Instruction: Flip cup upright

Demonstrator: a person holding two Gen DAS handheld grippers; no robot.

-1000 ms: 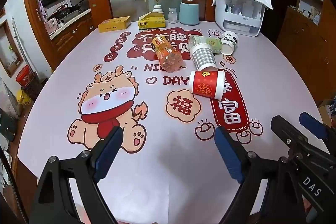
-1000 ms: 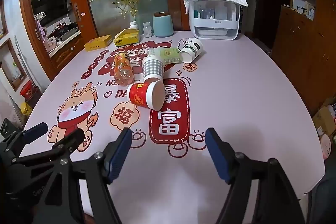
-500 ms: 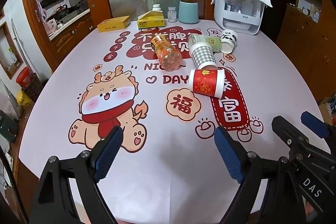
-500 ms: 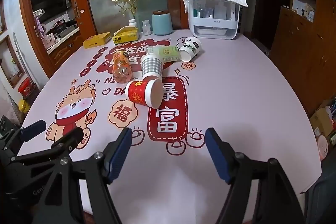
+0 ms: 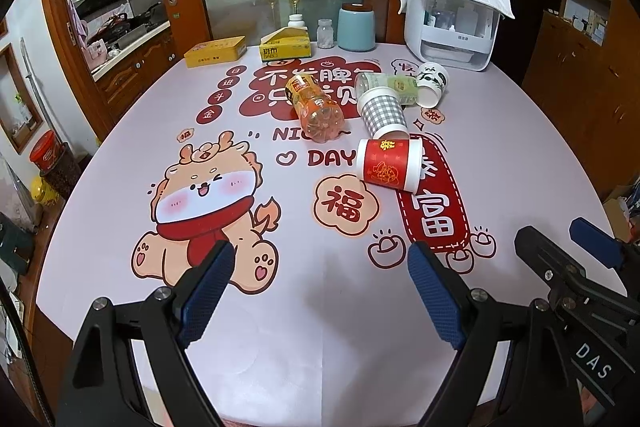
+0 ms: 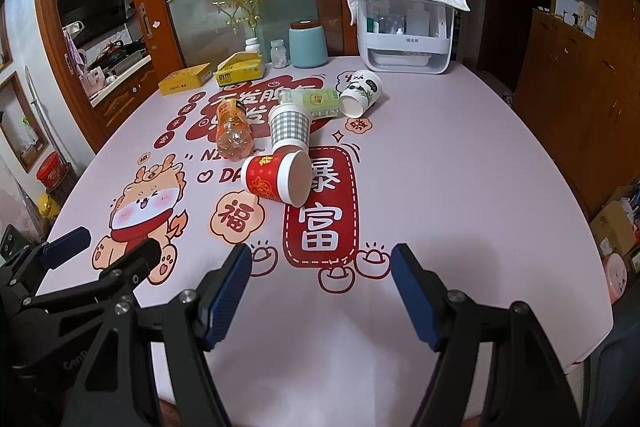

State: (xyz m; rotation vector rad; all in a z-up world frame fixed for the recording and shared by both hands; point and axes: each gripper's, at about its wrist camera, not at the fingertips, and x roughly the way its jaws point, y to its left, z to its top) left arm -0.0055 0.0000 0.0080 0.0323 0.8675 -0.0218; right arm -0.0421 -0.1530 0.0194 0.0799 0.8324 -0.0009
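Observation:
A red paper cup (image 5: pixel 389 165) (image 6: pixel 276 178) lies on its side mid-table, mouth to the right. A grey checked cup (image 5: pixel 382 113) (image 6: pixel 289 127) stands mouth down just behind it. A white panda cup (image 5: pixel 431 83) (image 6: pixel 361 93) lies on its side farther back. My left gripper (image 5: pixel 320 265) is open and empty, low over the near table. My right gripper (image 6: pixel 320 267) is open and empty, also near the front edge. Each gripper shows in the other's view, the right one (image 5: pixel 568 259) and the left one (image 6: pixel 104 255).
An orange bottle (image 5: pixel 316 107) and a green bottle (image 5: pixel 386 87) lie beside the cups. Yellow boxes (image 5: pixel 216 51), jars, a teal canister (image 5: pixel 356 27) and a white dispenser (image 5: pixel 452 23) line the table's back. Wooden cabinets stand at the right.
Both views have shifted slightly; the cups sit a little lower and nearer in the right wrist view. Both grippers stay open and nothing on the table has moved.

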